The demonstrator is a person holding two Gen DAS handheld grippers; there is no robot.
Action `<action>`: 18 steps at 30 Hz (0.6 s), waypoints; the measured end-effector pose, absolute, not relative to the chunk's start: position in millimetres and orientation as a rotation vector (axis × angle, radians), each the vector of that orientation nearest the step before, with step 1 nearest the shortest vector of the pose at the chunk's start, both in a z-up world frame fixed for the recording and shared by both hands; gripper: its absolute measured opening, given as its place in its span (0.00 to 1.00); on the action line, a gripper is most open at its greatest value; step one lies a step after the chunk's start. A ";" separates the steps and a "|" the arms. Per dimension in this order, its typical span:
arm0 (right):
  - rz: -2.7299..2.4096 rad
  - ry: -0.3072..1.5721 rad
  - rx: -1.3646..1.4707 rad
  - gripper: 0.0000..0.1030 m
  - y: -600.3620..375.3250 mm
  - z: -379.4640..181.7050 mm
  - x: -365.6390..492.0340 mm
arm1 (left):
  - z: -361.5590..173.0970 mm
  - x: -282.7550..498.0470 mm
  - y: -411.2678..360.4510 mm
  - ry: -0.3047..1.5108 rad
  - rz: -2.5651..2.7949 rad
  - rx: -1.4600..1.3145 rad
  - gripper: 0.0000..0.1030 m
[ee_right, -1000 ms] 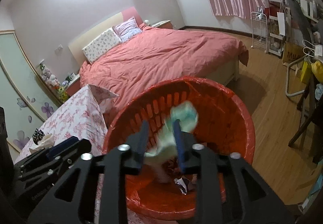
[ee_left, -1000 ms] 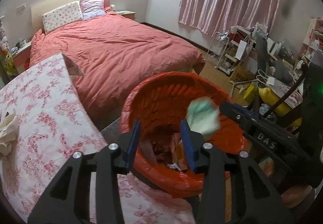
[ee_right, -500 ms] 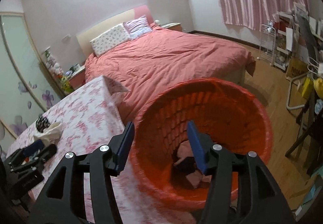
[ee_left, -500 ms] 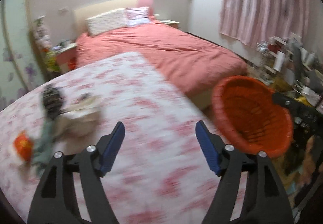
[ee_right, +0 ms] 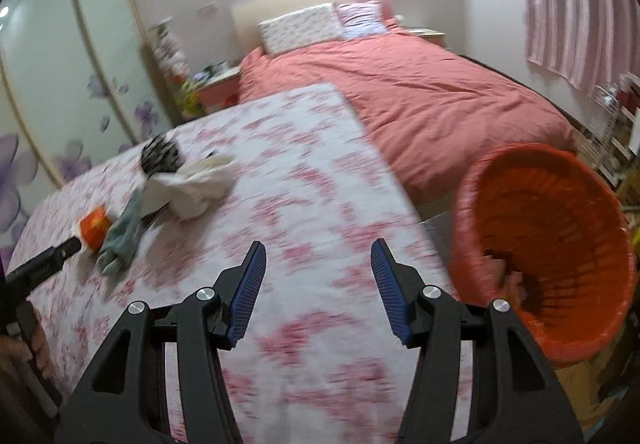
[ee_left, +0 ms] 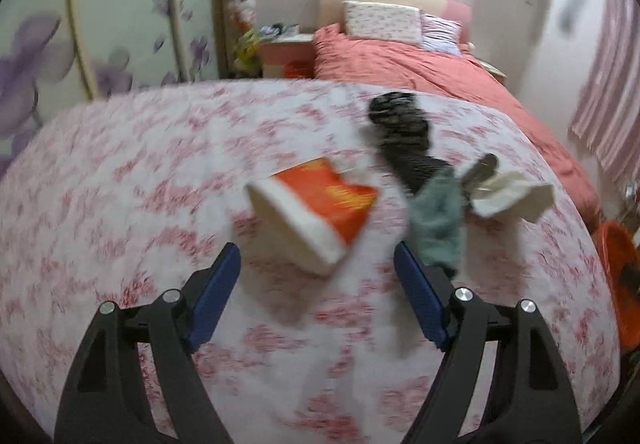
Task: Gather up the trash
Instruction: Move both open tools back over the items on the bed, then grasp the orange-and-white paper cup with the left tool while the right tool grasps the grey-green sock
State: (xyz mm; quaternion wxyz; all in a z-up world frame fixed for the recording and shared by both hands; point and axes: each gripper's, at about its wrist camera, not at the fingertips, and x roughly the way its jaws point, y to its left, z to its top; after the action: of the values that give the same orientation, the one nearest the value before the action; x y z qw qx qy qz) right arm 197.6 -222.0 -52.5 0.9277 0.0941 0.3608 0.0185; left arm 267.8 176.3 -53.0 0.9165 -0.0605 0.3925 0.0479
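On the pink floral tablecloth (ee_left: 120, 180) lie an orange and white carton (ee_left: 316, 204), a teal sock (ee_left: 438, 220), a dark patterned sock (ee_left: 404, 132) and crumpled white paper (ee_left: 508, 196). My left gripper (ee_left: 318, 268) hovers just short of the carton, its jaws still opening and nothing between them. My right gripper (ee_right: 318, 264) stands open and bare over the cloth (ee_right: 304, 180), between the litter at far left and the orange bin (ee_right: 560, 244) at right. There the carton (ee_right: 94, 226), teal sock (ee_right: 124, 236) and white paper (ee_right: 196, 184) show small.
A bed with a coral duvet (ee_right: 420, 100) runs behind the table. The orange bin (ee_left: 616, 256) peeps in at the table's right edge and holds some litter. A wardrobe with purple flowers (ee_right: 60, 84) fills the left wall. A cluttered rack (ee_right: 616, 116) stands at far right.
Both grippers swung left, away from the bin to the table. The right one let go of a pale green wad over the bin. Both sets of jaws stand wider.
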 end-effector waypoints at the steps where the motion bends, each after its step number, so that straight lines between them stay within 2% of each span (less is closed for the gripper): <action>1: 0.049 0.748 0.181 0.54 -214.9 -54.4 198.7 | -55.0 265.2 180.9 0.811 0.095 -0.145 0.75; 5: 0.074 0.774 0.154 0.54 -192.8 -58.8 202.4 | -62.7 270.5 183.7 0.820 0.065 -0.189 0.72; 11: 0.086 0.796 0.132 0.54 -172.7 -64.9 207.8 | -71.3 294.3 174.6 0.832 0.034 -0.215 0.57; 14: 0.090 0.806 0.124 0.54 -165.9 -68.5 212.0 | -77.2 305.4 173.8 0.841 0.019 -0.232 0.40; 15: 0.092 0.809 0.122 0.54 -163.7 -69.9 213.0 | -79.0 308.7 173.8 0.844 0.016 -0.232 0.30; 17: 0.100 0.818 0.118 0.54 -157.8 -72.7 215.1 | -80.2 310.1 174.9 0.839 0.012 -0.231 0.24; 18: 0.105 0.820 0.117 0.54 -154.0 -74.0 215.5 | -79.2 309.0 176.0 0.833 0.011 -0.230 0.18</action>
State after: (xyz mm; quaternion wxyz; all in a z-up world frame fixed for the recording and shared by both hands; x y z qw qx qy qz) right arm 215.5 -154.0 -74.0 0.9141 0.0569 0.3982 0.0509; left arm 309.0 176.0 -79.2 0.9080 -0.1114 0.4038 0.0054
